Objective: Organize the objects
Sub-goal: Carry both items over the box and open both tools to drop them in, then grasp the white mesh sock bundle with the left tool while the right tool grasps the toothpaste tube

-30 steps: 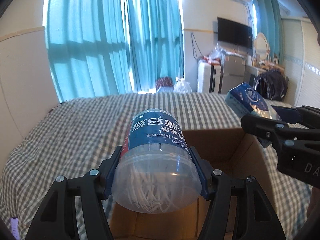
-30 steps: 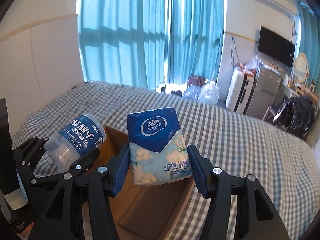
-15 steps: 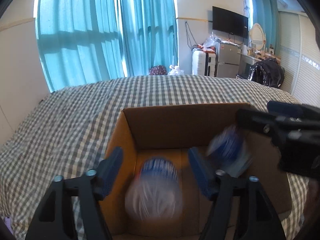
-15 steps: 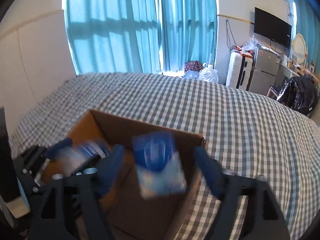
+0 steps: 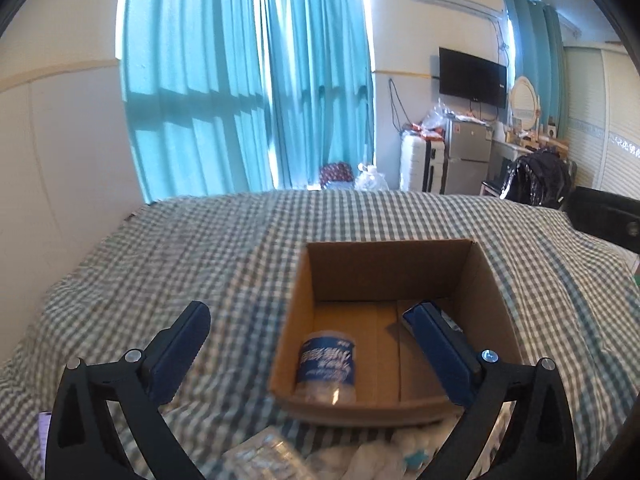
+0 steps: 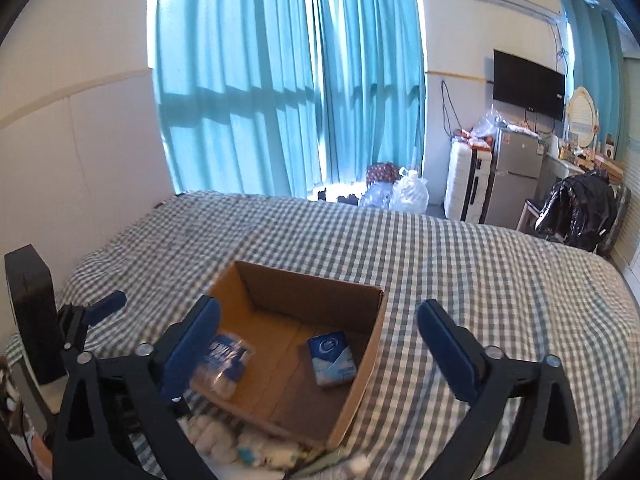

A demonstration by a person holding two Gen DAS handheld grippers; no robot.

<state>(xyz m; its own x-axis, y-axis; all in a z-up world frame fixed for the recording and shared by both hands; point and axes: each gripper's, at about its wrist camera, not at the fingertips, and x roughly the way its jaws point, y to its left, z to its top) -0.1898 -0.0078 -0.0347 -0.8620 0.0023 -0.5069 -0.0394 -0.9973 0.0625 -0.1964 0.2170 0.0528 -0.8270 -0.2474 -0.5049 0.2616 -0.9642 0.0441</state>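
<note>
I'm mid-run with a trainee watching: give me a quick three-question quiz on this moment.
1. True or false: the left tongs are shut on the clear jar.
2. Which item lies in the cardboard box nearer its right wall? A) tissue pack B) clear jar C) cotton swabs
3. Fill in: the box sits on a ____-patterned bedspread.

Key
1. False: both the left and the right tongs are open and empty; the jar lies in the box.
2. A
3. checked
</note>
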